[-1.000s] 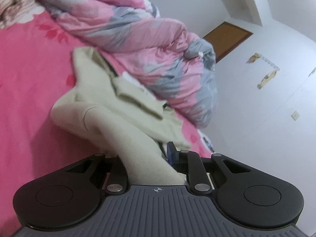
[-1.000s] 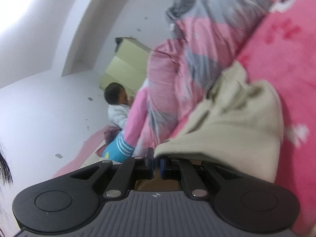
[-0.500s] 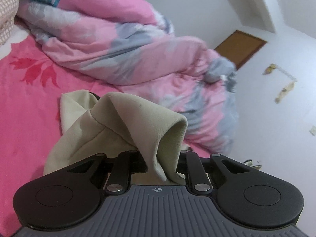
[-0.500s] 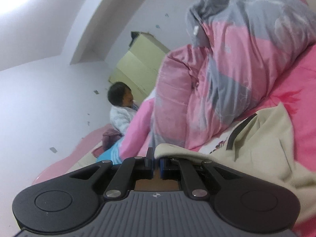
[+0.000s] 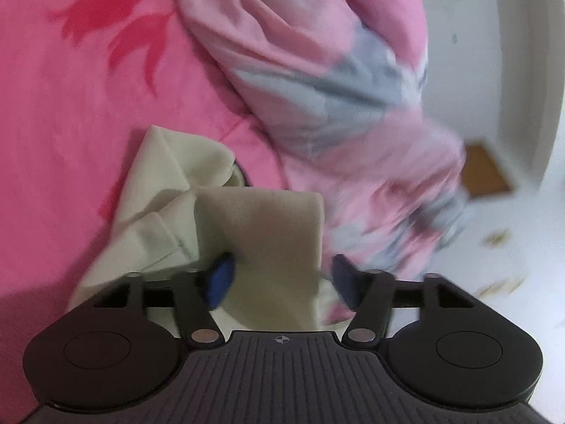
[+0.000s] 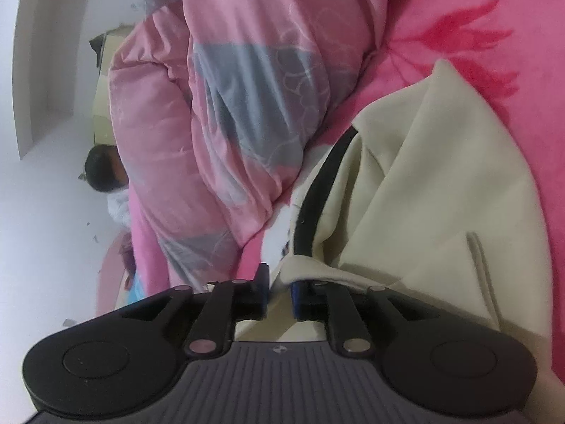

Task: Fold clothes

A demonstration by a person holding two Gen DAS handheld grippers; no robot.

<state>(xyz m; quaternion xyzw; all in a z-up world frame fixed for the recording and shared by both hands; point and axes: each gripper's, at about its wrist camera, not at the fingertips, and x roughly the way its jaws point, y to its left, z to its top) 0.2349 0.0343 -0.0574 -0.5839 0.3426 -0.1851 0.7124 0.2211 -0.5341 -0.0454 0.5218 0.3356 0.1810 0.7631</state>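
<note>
We are spreading the left gripper (image 5: 279, 279) wide around a garment (image 5: 261, 233) fold, the right gripper (image 6: 279, 289) narrowly gapped at its near hem.

pink sheet (image 5: 70, 106) | pink-grey quilt (image 6: 226, 106) | brown door (image 5: 485, 173) | person (image 6: 102, 173)

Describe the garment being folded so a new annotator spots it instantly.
Start at the bright pink bedsheet with red leaf prints, beside the bunched pink-and-grey quilt. At the quilt's foot lies the cream fleece garment, lying between the fingers of both grippers. It is the only pale, plain fabric there, with a black trim strip along one edge.
</note>
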